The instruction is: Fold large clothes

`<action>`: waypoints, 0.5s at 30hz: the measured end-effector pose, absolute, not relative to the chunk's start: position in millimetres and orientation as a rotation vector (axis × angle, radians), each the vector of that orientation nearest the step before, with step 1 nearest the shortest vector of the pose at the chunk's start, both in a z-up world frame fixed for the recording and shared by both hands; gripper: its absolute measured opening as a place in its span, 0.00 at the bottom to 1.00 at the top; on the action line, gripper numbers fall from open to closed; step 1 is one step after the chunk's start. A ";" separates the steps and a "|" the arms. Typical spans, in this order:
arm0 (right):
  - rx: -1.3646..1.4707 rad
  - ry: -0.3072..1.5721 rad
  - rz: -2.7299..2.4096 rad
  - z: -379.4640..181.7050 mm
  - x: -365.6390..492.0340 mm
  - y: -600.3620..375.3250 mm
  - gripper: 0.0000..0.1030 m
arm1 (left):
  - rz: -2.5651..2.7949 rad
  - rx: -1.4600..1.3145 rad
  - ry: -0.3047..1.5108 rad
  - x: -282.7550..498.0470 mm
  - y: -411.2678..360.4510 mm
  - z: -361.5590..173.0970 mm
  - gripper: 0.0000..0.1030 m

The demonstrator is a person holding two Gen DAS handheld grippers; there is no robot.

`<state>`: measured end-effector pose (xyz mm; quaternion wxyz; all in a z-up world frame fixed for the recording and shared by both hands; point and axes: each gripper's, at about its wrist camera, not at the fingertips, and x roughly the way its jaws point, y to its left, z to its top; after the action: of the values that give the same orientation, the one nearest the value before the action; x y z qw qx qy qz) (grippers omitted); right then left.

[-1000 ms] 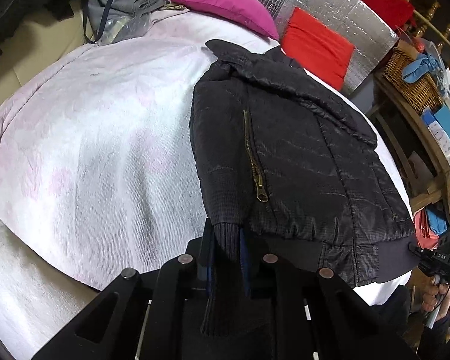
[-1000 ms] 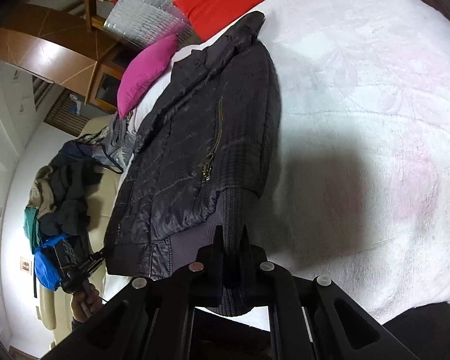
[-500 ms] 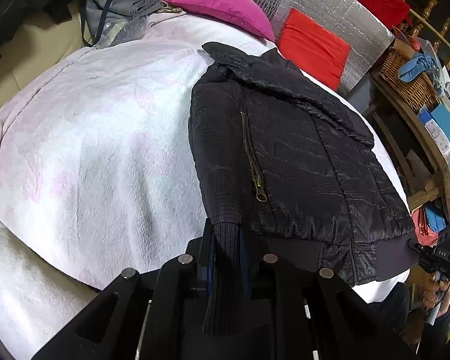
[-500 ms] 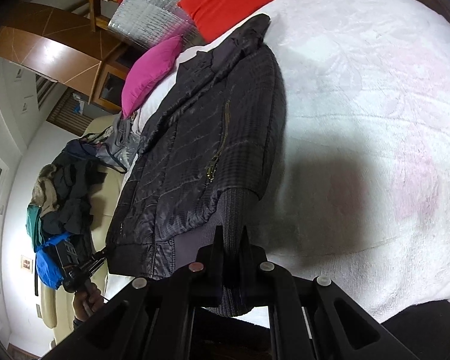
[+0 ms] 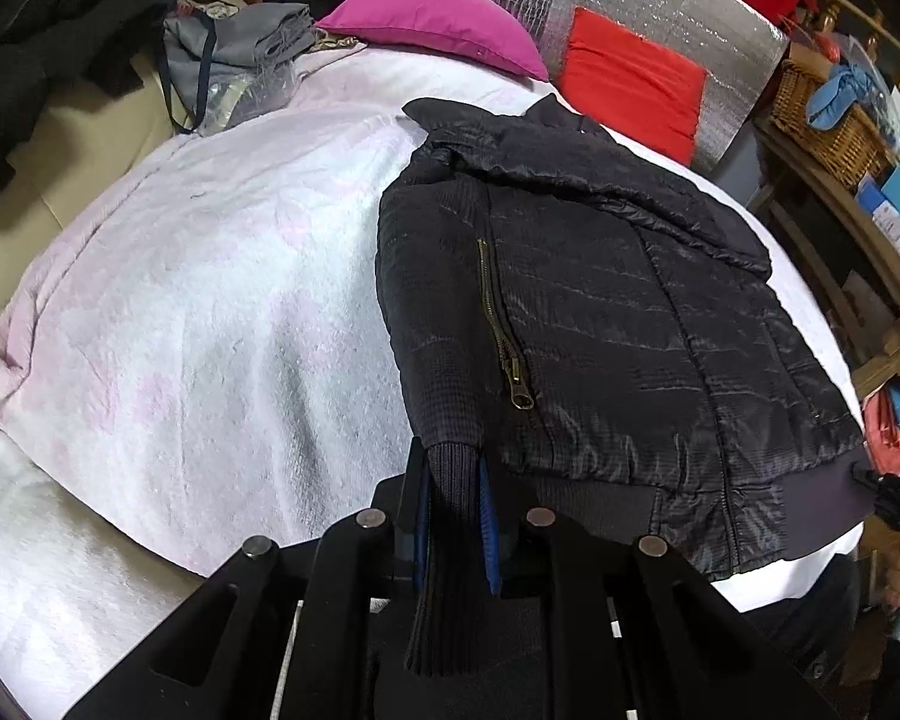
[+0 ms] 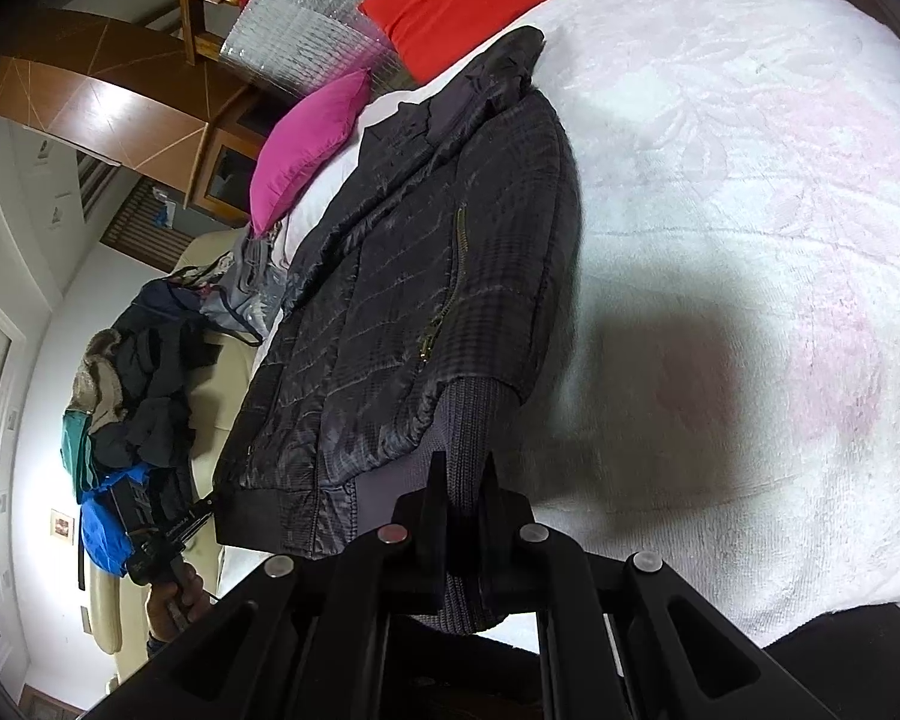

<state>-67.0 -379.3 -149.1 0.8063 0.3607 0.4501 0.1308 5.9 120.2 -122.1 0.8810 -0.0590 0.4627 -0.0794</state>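
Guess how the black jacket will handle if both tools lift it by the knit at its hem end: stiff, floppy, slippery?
Likely floppy: the black jacket lies slack and creased on the white blanket. Its shiny quilted shell probably slides easily. The ribbed cuff clamped in the left tool looks grippier; the right tool pinches similar knit.
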 end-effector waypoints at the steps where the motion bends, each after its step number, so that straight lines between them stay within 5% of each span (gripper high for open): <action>1: 0.769 0.965 0.278 -148.1 -67.0 -378.2 0.08 | -0.160 -0.116 0.963 6.2 118.9 -122.1 0.14; 15: 0.756 0.979 0.275 -147.7 -64.7 -376.8 0.08 | -0.149 -0.080 0.946 0.6 113.3 -119.6 0.14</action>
<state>-64.7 -376.8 -147.7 0.8058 0.3534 0.4573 0.1287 0.6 113.3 -119.6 0.8869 -0.0387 0.4548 -0.0718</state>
